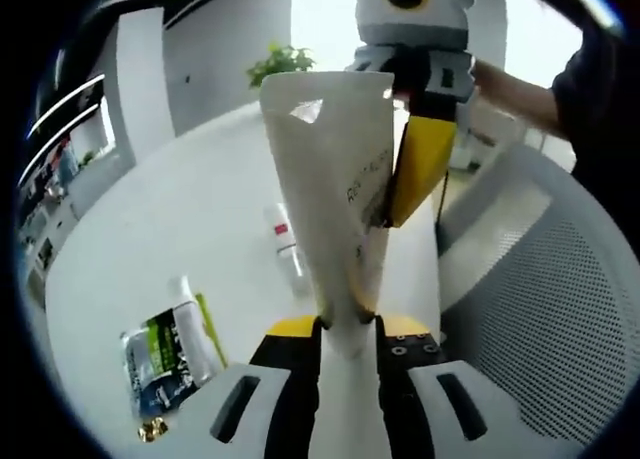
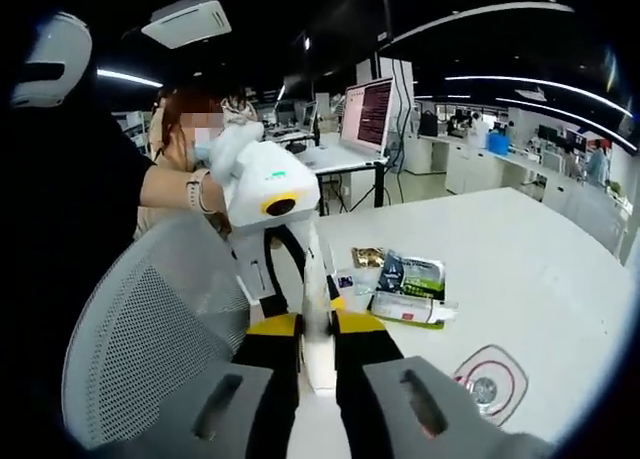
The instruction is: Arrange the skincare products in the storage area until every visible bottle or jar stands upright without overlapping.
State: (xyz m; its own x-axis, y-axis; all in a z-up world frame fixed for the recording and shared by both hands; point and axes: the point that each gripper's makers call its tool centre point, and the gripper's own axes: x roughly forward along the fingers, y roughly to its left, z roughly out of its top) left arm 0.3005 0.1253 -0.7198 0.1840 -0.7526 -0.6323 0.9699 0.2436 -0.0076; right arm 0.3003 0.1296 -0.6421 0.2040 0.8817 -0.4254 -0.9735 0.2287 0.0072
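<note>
White pouch (image 1: 335,179) is pinched in the air between left gripper (image 1: 345,324) and right gripper (image 2: 318,329), above the desk (image 1: 180,229); keep both clamps firm, lower it upright beside the bottle (image 1: 283,234).

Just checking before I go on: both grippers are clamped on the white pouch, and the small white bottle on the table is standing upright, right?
Not quite. Both grippers, left and right, do clamp the white pouch, but the left gripper view shows the small white bottle lying on its side on the table.
</note>
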